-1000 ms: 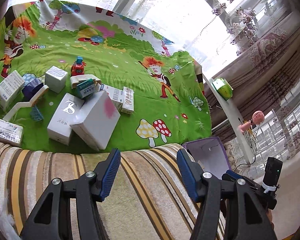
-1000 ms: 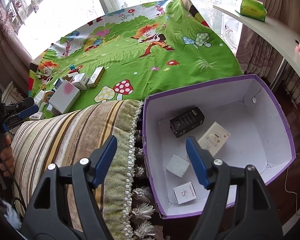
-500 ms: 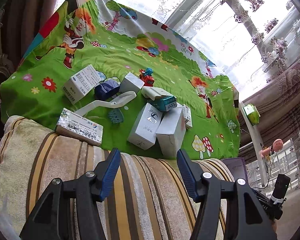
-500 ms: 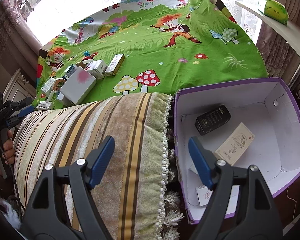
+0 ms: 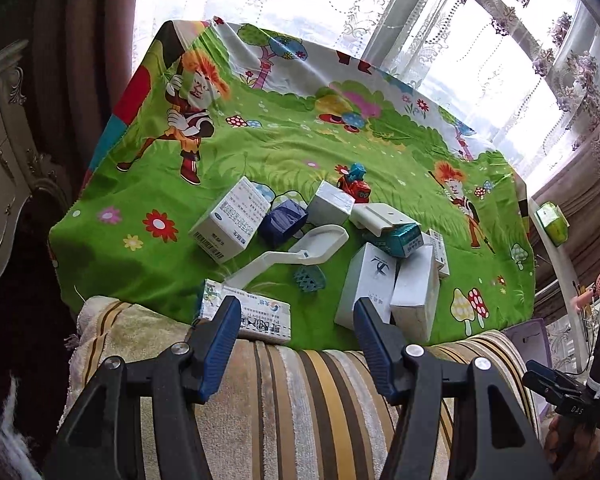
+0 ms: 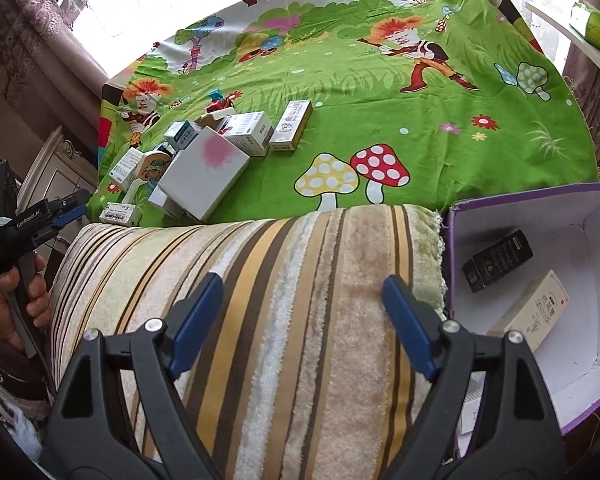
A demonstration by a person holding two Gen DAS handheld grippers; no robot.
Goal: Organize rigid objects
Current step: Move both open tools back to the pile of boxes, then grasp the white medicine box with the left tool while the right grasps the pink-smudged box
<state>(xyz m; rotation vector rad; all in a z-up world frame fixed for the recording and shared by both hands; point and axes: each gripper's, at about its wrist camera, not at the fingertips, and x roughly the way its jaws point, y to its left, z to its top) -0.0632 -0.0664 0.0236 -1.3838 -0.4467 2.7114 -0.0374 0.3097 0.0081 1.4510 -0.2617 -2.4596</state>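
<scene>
Small cardboard boxes (image 5: 380, 276) piled on the green cartoon-print cloth (image 5: 300, 148)

Left tongs (image 5: 294, 322) parted and empty over the striped plush cushion (image 5: 300, 392), boxes just beyond; right tongs (image 6: 303, 298) opening, nothing between; purple-edged white carton (image 6: 580, 248) to their right.

You see a green cartoon-print cloth (image 5: 300, 152), a brown-and-gold striped cushion (image 6: 284, 300), white cartons (image 5: 414, 298) and a purple-rimmed box (image 6: 516, 196).
</scene>
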